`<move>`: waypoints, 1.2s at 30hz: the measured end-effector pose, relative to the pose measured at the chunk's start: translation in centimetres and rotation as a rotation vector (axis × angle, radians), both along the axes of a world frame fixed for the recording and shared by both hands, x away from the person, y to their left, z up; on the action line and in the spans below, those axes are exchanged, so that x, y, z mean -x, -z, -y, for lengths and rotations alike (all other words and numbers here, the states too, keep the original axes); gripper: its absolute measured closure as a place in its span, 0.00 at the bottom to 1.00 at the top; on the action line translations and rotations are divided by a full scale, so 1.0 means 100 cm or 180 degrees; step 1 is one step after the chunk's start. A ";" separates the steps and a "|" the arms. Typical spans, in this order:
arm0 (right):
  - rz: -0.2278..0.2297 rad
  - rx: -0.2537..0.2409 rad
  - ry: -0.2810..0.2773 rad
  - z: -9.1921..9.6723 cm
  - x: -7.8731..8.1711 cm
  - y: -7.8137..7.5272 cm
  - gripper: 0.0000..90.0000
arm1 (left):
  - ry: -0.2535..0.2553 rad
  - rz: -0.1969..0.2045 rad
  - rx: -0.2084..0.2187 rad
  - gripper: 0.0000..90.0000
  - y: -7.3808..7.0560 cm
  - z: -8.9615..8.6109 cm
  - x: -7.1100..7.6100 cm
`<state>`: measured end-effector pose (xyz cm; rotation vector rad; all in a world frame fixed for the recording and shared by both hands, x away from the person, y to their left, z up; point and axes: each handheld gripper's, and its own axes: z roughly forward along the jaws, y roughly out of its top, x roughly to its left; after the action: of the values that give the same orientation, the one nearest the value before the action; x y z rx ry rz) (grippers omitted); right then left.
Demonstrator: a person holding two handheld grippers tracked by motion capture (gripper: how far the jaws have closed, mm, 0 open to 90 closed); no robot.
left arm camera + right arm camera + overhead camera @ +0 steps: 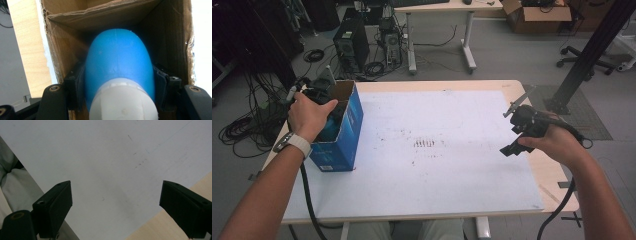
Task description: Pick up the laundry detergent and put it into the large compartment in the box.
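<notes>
Over on the left side of the desk (522, 92), the left hand (309, 116) has the left gripper (117, 82) reaching into the open top of the blue cardboard box (343, 134), which stands upright near the desk's left edge. From the left gripper view, the jaws are clamped on either side of a blue bottle (118, 63) with a white cap (123, 100), the cap end towards the camera and the rounded blue end pointing deeper into the box. Brown cardboard walls close in on all sides, so the bottle sits inside the box, pinched between the pads. In the high view a bit of blue shows in the box mouth beneath the hand, and a black cable (308, 195) trails down off the desk's near edge.

Across on the right, the right hand (557, 142) holds the right gripper (517, 131) above the desk's right edge, well apart from the box. In the right gripper view its jaws stand wide apart with nothing between them, looking down on the white mat (105, 157) with its faint scuffs, and a strip of pale wooden desk edge at lower right. A dark smudge (426, 143) marks the mat's middle in the high view. Behind the desk, a computer tower (351, 42) and coiled cables sit on the floor.
</notes>
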<state>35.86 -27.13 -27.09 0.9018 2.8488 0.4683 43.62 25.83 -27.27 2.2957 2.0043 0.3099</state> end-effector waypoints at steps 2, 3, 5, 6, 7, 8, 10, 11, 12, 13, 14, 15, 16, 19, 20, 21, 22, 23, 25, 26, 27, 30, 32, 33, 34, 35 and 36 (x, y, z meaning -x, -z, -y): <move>-0.0004 0.0004 0.0000 0.000 0.000 0.000 0.12 | -0.0002 -0.0020 -0.0008 0.42 0.000 0.000 0.000; -0.0004 0.0004 0.0000 0.000 0.000 0.000 0.12 | -0.0002 -0.0020 -0.0008 0.42 0.000 0.000 0.000; -0.0003 -0.0003 -0.0005 -0.001 0.000 0.001 0.12 | 0.0002 -0.0014 -0.0015 0.42 0.000 0.001 -0.001; -0.0009 0.0004 -0.0009 -0.001 0.000 0.001 0.12 | 0.0006 -0.0004 -0.0015 0.41 0.001 0.001 -0.001; -0.0012 0.0008 -0.0007 -0.001 0.000 0.002 0.12 | 0.0005 -0.0009 -0.0017 0.41 0.001 0.001 -0.001; -0.0014 0.0007 -0.0004 -0.001 0.000 0.002 0.12 | 0.0005 -0.0009 -0.0017 0.41 0.001 0.001 -0.001; -0.0018 0.0007 -0.0008 -0.001 0.000 0.002 0.12 | -0.0008 -0.0020 0.0000 0.41 0.001 0.000 -0.002; -0.0020 0.0010 -0.0008 -0.001 0.001 0.002 0.12 | -0.0011 -0.0020 0.0006 0.41 0.001 0.000 -0.002; -0.0023 0.0011 -0.0003 0.000 0.001 0.002 0.12 | -0.0009 -0.0027 0.0002 0.41 0.001 -0.001 -0.002; -0.0024 0.0010 -0.0003 0.000 0.001 0.002 0.12 | -0.0005 -0.0037 -0.0006 0.40 0.001 -0.001 -0.002; -0.0022 0.0009 -0.0003 0.000 0.001 0.002 0.12 | -0.0004 -0.0035 -0.0003 0.40 0.002 -0.001 -0.002; -0.0023 0.0008 -0.0003 0.000 0.001 0.002 0.12 | -0.0009 -0.0029 0.0002 0.40 0.001 -0.001 -0.001; -0.0024 0.0010 -0.0003 0.000 0.001 0.002 0.12 | -0.0011 -0.0031 0.0007 0.40 0.001 -0.002 -0.001; -0.0023 0.0011 -0.0005 0.000 0.002 0.002 0.12 | -0.0031 -0.0032 0.0042 0.38 0.001 -0.002 -0.001; -0.0025 0.0014 -0.0002 0.000 0.002 0.002 0.12 | -0.0032 -0.0035 0.0040 0.37 0.001 -0.002 -0.001; -0.0026 0.0016 -0.0003 0.000 0.002 0.002 0.12 | -0.0032 -0.0035 0.0041 0.37 0.001 -0.002 -0.001; -0.0025 0.0014 -0.0001 0.000 0.002 0.002 0.12 | -0.0034 -0.0035 0.0044 0.36 0.001 -0.002 -0.001; -0.0025 0.0014 -0.0001 0.000 0.002 0.002 0.12 | -0.0034 -0.0035 0.0044 0.36 0.001 -0.002 -0.001; -0.0023 0.0013 -0.0002 0.000 0.002 0.001 0.12 | -0.0050 -0.0011 0.0043 0.35 0.000 -0.002 -0.001; -0.0021 0.0011 -0.0003 0.000 0.003 0.001 0.12 | -0.0050 -0.0014 0.0038 0.35 0.000 -0.002 0.000; -0.0023 0.0010 -0.0001 0.000 0.003 0.001 0.12 | -0.0043 -0.0014 0.0034 0.35 -0.001 -0.003 0.000; -0.0022 0.0016 -0.0005 0.000 0.003 0.001 0.12 | -0.0049 -0.0009 0.0048 0.32 -0.002 -0.003 0.001; -0.0019 0.0013 -0.0007 0.000 0.004 0.001 0.12 | -0.0046 -0.0007 0.0056 0.31 -0.004 -0.003 0.001; -0.0020 0.0015 -0.0008 -0.001 0.004 0.000 0.12 | -0.0045 -0.0009 0.0055 0.31 -0.005 -0.002 0.002; -0.0017 0.0015 -0.0014 -0.001 0.004 0.000 0.12 | -0.0043 -0.0013 0.0061 0.31 -0.005 -0.002 0.002; -0.0014 0.0009 -0.0018 -0.001 0.004 0.000 0.12 | -0.0050 0.0003 0.0072 0.31 -0.006 -0.003 0.002; -0.0014 0.0011 -0.0017 -0.001 0.004 0.000 0.12 | -0.0052 0.0002 0.0064 0.30 -0.007 -0.003 0.003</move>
<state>35.42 -27.02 -27.08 0.8959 2.8557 0.4624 43.36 26.09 -26.60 2.2682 2.0173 0.2904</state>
